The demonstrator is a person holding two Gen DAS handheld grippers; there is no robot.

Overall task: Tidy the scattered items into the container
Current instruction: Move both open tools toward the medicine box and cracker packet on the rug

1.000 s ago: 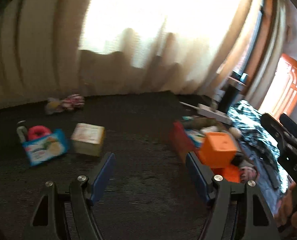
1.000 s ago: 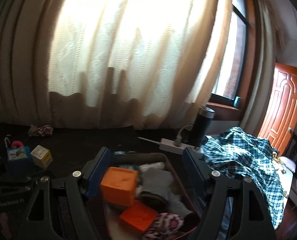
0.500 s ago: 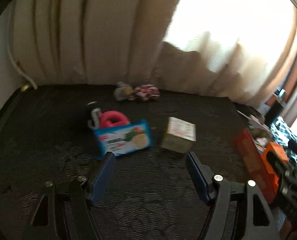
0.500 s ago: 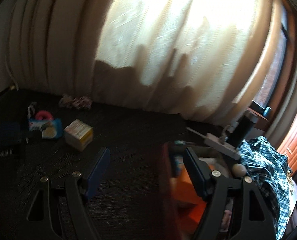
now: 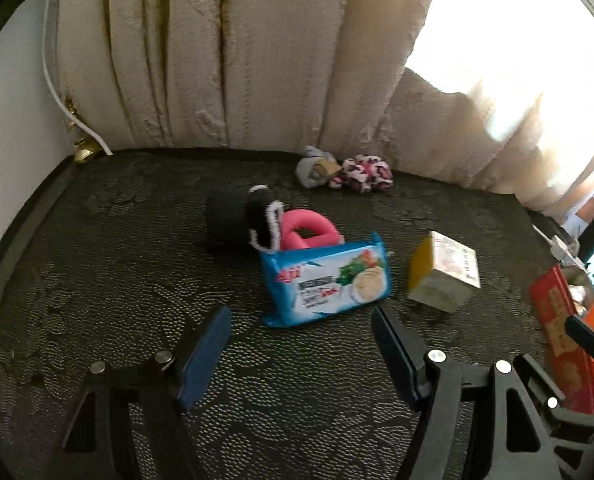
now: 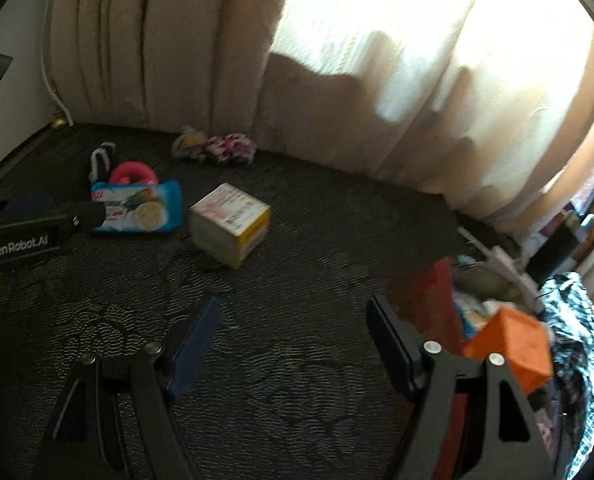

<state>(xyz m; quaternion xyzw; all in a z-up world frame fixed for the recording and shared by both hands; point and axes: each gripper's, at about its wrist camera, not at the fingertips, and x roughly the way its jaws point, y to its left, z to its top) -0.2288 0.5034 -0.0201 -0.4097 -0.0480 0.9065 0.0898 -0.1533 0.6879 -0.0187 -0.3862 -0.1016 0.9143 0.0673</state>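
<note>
Blue-padded jaws of our left hand-held gripper [image 5: 301, 330] stand apart over the dark carpet [image 5: 137, 272], gripping nothing, just short of the blue food packet [image 5: 327, 282] that leans beside a pink ring [image 5: 307, 234] and a small yellow-sided box [image 5: 443, 276]. Our right hand-held gripper [image 6: 293, 326] also gapes empty. We see the red container [image 6: 433, 292] at its right, holding an orange block [image 6: 511, 346].

Packet [image 5: 326, 282] sits mid-carpet [image 5: 117, 280] w/ the ring [image 5: 307, 234] just behind it & the box [image 5: 445, 276] to its right. Two bundles [image 5: 345, 172] lie at the carpet's back edge by the curtain [image 5: 237, 52]; container [image 6: 437, 300] at the right edge, block [image 6: 509, 344] in it.
</note>
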